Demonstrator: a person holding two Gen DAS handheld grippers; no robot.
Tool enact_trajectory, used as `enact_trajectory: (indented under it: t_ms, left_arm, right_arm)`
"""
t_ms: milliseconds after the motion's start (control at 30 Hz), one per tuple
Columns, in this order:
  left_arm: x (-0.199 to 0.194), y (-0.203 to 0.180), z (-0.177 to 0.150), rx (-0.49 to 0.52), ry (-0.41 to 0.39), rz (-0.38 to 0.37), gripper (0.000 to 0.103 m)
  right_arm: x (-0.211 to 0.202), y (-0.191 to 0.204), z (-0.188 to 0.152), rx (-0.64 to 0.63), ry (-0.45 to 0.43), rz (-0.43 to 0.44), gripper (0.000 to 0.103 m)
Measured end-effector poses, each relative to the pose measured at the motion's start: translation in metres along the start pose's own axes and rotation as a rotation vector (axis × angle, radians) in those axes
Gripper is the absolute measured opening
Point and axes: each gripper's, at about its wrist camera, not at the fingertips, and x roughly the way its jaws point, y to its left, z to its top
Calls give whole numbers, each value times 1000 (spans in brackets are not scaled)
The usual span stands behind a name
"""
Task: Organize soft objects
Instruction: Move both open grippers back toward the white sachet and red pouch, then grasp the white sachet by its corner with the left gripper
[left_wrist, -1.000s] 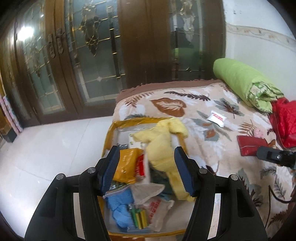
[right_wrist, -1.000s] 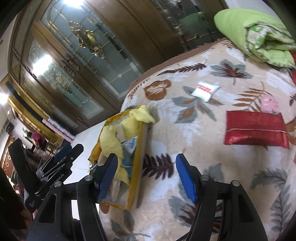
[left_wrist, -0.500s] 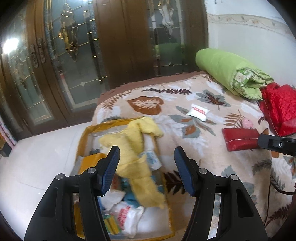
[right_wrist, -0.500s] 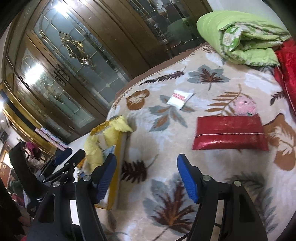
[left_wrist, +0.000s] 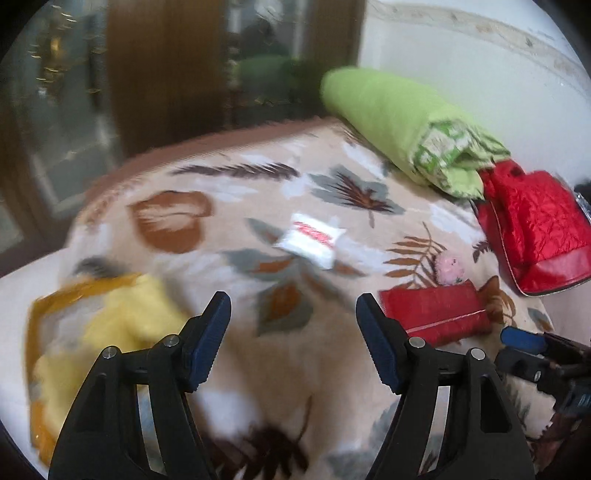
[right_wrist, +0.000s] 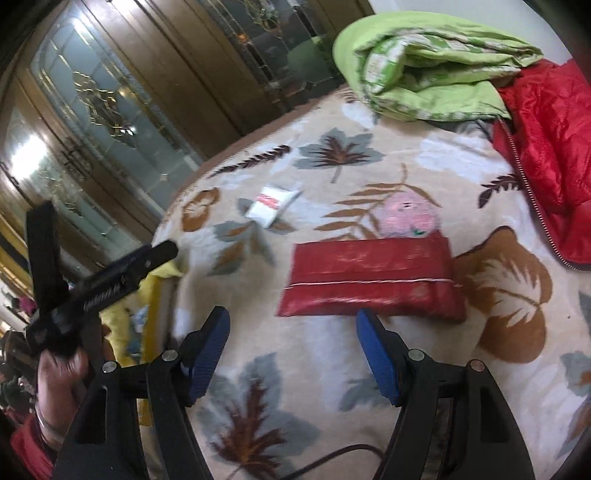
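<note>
Red and shiny, a flat pouch (right_wrist: 369, 282) lies on the leaf-patterned blanket (right_wrist: 498, 369) covering the bed, just ahead of the right gripper (right_wrist: 293, 325), whose jaws are spread wide with nothing between them. A small pink plush (right_wrist: 406, 214) rests against the pouch's far edge. Farther off, a white packet with red print (right_wrist: 271, 205) lies alone on the blanket. At the far corner, a rolled green quilt (right_wrist: 424, 66) sits beside a red quilted jacket (right_wrist: 550, 147), the two touching.

From the left wrist view, blurred by motion, the left gripper (left_wrist: 293, 310) hovers over bare blanket, its jaws likewise spread and holding nothing. Off to its left, a clear bag with yellow trim (left_wrist: 40, 306) sits at the bed's edge with a yellow cloth (left_wrist: 122, 325) heaped on it. Behind the bed stand dark wooden doors with leaded glass (right_wrist: 110, 110).
</note>
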Motion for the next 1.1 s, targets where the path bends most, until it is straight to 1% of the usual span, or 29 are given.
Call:
enact_trajectory:
  t_ms: [67,133,167,233,300,433,500,567,633,700,733,833,867,900,933,1000,1033,1100]
  left_arm:
    - [25,-6,12,15,35,-35,71]
    - [43,-8,20,29,49,-33,71]
    - [50,-9,23,31,53,-45,71]
    - [67,-10,30,30,67,-68,71]
    - [78,-8,35,24,80,-66,71]
    - [94,-8,43,42,95,-61,71]
    - [101,-7,44,47,110,-72,72]
    - [108,-12,43,89,119,-51,72]
    - [119,-13,42,92,145,-53,72]
    - [128,-14,40,89,163,-44,72]
    - [133,-14,40,90,170,-31,72]
    - [143,-10,40,63,169,-9,72]
    - [145,-11,41,59,163,-7,72]
    - [146,-12,42,61,159,-4,77]
    - [148,-14,43,66,154,0,80]
    - [151,-19,47,76,146,14,80]
    - [153,-21,48,76,145,20,80]
    - [158,-23,47,67,150,16,81]
  right_arm:
    - [3,-5,1,4,0,-18,73]
    - [8,-11,-2,35,22,-5,76]
    - [12,-17,-5,78,37,29,76]
    - [17,-27,-9,151,40,65,76]
    - [23,-36,-10,213,49,89,76]
    - [32,-56,-16,346,81,152,76]
    - [36,-65,-21,418,100,205,78]
    - [40,-77,-26,507,87,249,79]
    - [43,-83,-28,555,59,261,79]
    - [45,-84,-26,569,29,267,79]
    - [44,-82,-24,566,-1,266,80]
    - [46,-77,-16,572,-52,269,83]
    - [51,-78,-14,592,-45,278,83]
    - [55,-80,-13,615,-38,285,83]
    - [57,-81,-12,635,-49,281,83]
    - [59,-79,-8,625,-87,290,83]
    - [62,-78,-6,618,-83,301,82]
    - [71,-77,-4,618,-59,298,76]
